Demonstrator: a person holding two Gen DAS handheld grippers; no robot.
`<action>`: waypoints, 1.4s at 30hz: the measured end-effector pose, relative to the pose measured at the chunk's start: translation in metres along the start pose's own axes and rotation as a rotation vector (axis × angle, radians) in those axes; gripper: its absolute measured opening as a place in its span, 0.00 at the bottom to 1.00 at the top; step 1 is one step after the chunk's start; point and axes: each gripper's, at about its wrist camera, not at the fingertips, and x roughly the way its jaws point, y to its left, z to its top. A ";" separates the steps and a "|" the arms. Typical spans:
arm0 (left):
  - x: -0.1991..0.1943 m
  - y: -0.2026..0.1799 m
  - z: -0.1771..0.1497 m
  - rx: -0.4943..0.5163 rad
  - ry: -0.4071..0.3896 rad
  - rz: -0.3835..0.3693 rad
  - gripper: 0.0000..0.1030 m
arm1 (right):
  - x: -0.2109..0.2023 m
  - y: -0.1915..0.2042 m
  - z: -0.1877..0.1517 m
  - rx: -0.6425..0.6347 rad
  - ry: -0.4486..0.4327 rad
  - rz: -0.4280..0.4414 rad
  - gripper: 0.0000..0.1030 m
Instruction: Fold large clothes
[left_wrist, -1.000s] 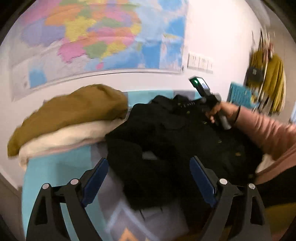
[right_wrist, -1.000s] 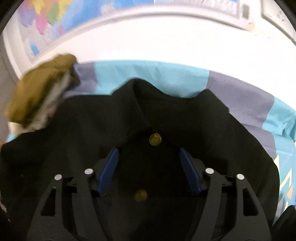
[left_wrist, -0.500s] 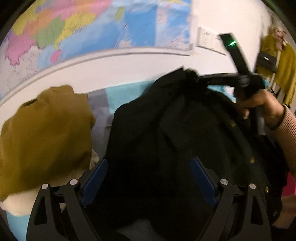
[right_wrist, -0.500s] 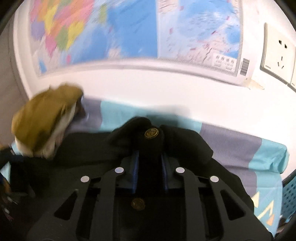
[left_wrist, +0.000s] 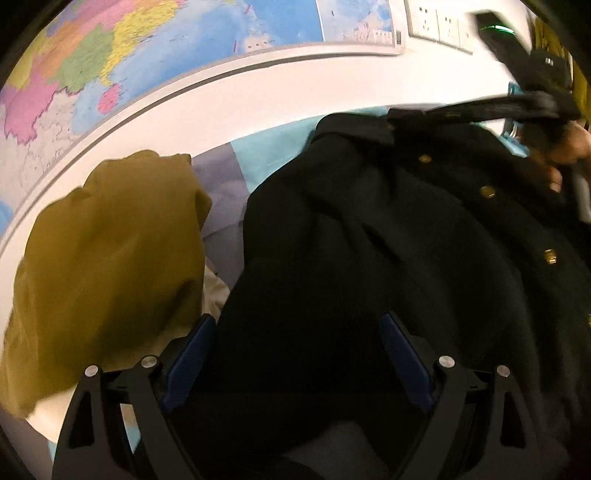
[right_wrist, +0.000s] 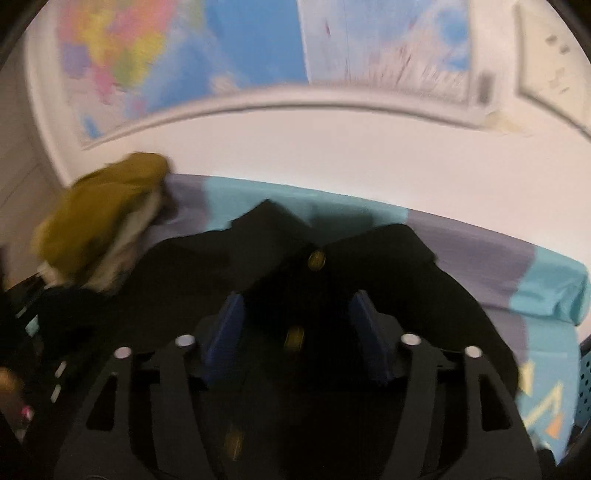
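the left tongs (left_wrist: 297, 354) stand spread, their blue pads (left_wrist: 190, 354) on either side of a fold of the black coat (left_wrist: 351, 236); whether the pads touch the cloth i cannot tell. the coat lies spread over a bed sheet (left_wrist: 266, 151) in teal and grey blocks, filling most of the left wrist view. gold buttons (left_wrist: 487, 191) run in a line down its right part. just left of the coat sits a pile: an olive garment (left_wrist: 107, 251) on top, with a pale one (left_wrist: 216, 284) showing under its edge. the coat's left edge is close to this pile.

in the right wrist view, which is blurred, the right tongs (right_wrist: 297, 334) have just been opening and now stand spread, with the buttoned front of the coat (right_wrist: 280, 258) between the pads (right_wrist: 225, 336) but not pressed by them. one gold button (right_wrist: 317, 258) sits just past the tips, where the collar flaps part, and another (right_wrist: 294, 338) lies between the pads. the olive pile (right_wrist: 99, 218) is at the far left of the bed here.

at the far right of the left wrist view the right tongs (left_wrist: 436, 112) reach in over the coat's collar, held by a hand (left_wrist: 561, 155).

beyond the bed a white wall carries a coloured map (left_wrist: 155, 51), with wall sockets (left_wrist: 436, 20) to its right.
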 end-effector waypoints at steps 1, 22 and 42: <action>-0.009 0.001 -0.003 -0.012 -0.014 -0.036 0.84 | -0.024 -0.001 -0.010 -0.013 -0.009 -0.004 0.72; -0.066 -0.053 -0.069 0.069 0.062 -0.191 0.82 | -0.208 -0.168 -0.221 0.458 -0.020 -0.278 0.78; -0.043 -0.106 0.023 0.113 -0.045 -0.274 0.82 | -0.268 -0.218 -0.201 0.573 -0.170 -0.210 0.12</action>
